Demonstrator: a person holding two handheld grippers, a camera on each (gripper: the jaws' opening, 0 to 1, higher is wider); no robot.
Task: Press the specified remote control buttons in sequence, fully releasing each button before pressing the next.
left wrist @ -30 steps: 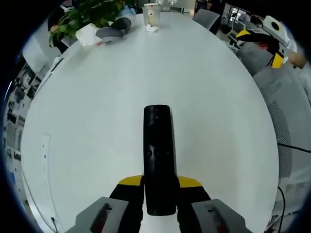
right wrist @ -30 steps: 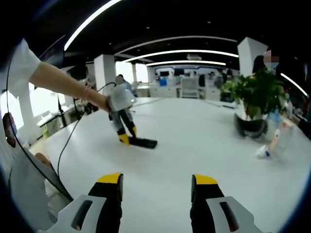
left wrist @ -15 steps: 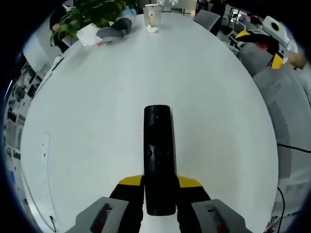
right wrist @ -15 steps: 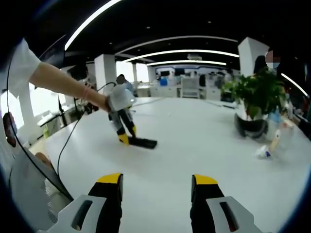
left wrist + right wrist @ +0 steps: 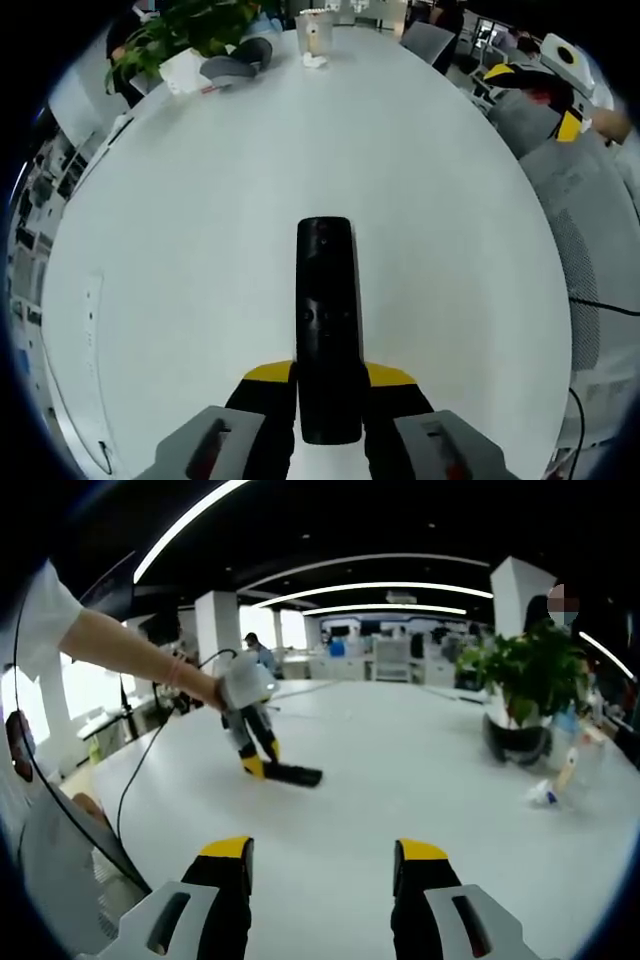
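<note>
A long black remote control [image 5: 326,320] lies on the white table [image 5: 200,220], buttons up, its near end clamped between my left gripper's [image 5: 328,385] yellow-tipped jaws. From the right gripper view the same remote [image 5: 294,774] shows far off on the table [image 5: 400,780], with the left gripper [image 5: 258,760] shut on it and held by a person's arm. My right gripper [image 5: 322,865] hovers above the near table edge, jaws wide apart and holding nothing. In the left gripper view the right gripper [image 5: 545,75] sits far off at the upper right.
A potted plant [image 5: 522,690] stands at the right, with a cup and a small white item [image 5: 545,795] beside it. In the left gripper view the plant [image 5: 180,30], a dark cap [image 5: 235,62] and a cup [image 5: 313,30] sit at the far end. Grey chairs [image 5: 590,220] line the right side.
</note>
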